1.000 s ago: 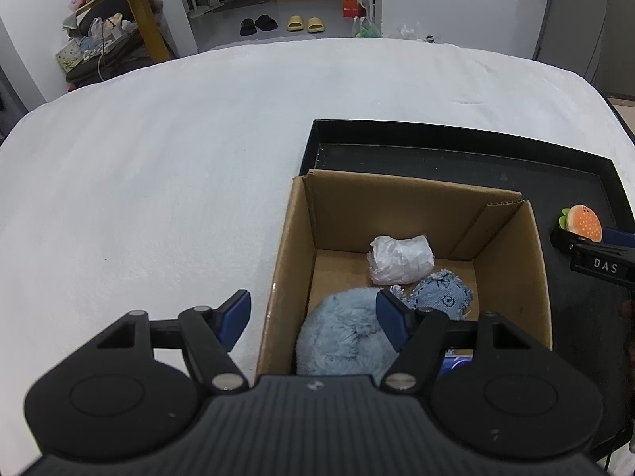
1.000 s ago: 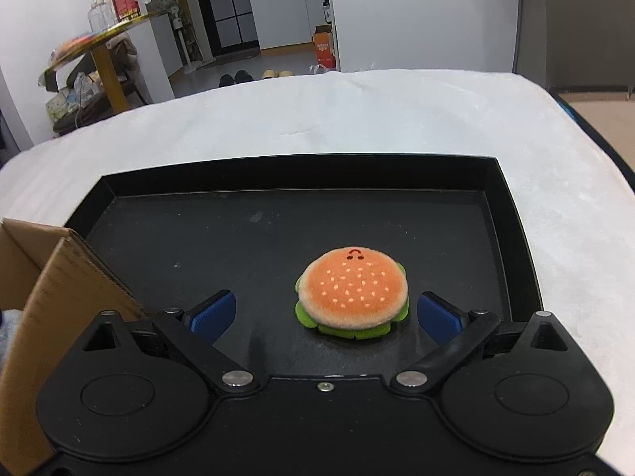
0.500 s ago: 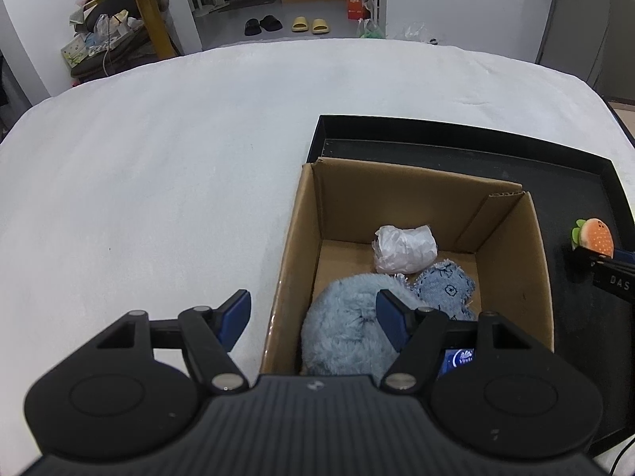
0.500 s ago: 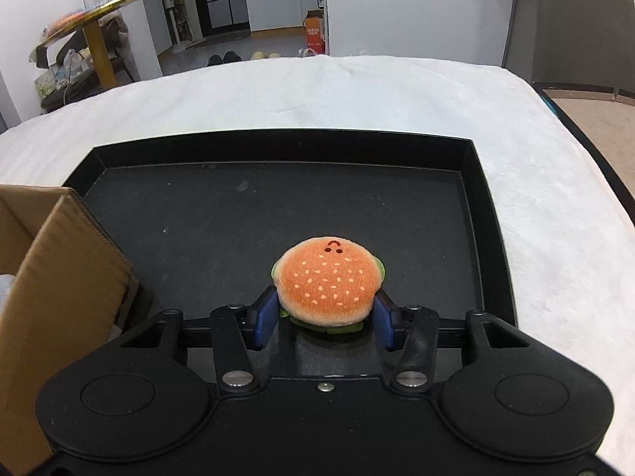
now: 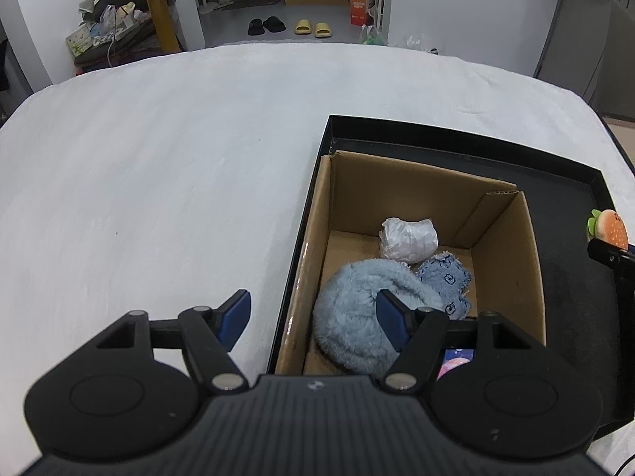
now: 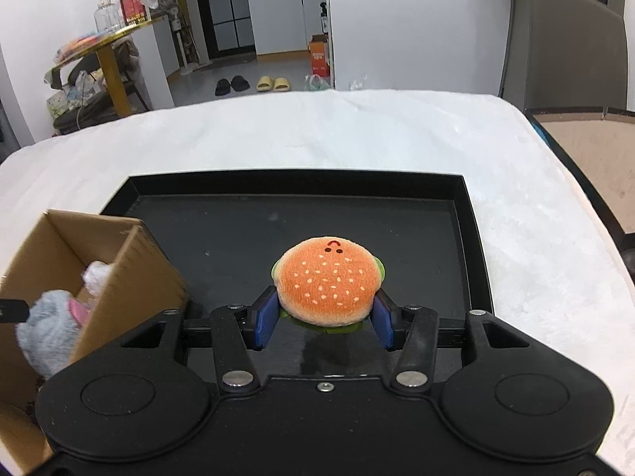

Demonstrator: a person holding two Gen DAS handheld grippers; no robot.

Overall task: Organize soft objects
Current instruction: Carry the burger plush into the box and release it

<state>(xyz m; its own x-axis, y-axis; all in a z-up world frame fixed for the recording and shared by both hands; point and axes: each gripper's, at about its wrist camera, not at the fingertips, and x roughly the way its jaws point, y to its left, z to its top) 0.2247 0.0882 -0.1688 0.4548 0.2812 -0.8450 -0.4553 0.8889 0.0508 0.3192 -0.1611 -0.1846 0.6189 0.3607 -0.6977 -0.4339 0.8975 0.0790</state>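
In the left wrist view, your left gripper [image 5: 311, 315] fills the lower part of the frame with its blue fingers [image 5: 234, 313] standing well apart and nothing between them: one hangs over the white-covered bench [image 5: 158, 182], the other over the cardboard box [image 5: 512, 261]. The box sits right of centre, inside the left end of the black tray [image 5: 456, 135]. In it lie a fluffy grey-blue plush [image 5: 349, 309] at the near side, a small blue patterned cloth [image 5: 446, 279] touching it on the right, and a crumpled white bundle [image 5: 408, 240] just behind them. At the far right edge of that frame the burger plush [image 5: 609, 228] shows above a black fingertip.

In the right wrist view, the box [image 6: 139, 273] stands at the lower left, and the tray floor [image 6: 246, 234] spreads across the middle. Your right gripper [image 6: 323, 319] sits at lower centre; its jaws have just been closing, and the blue fingers [image 6: 265, 319] now press both sides of the burger plush [image 6: 327, 281]. The burger's orange sesame top faces the camera, with green trim showing at its edges, and a shadow lies on the tray beneath it.
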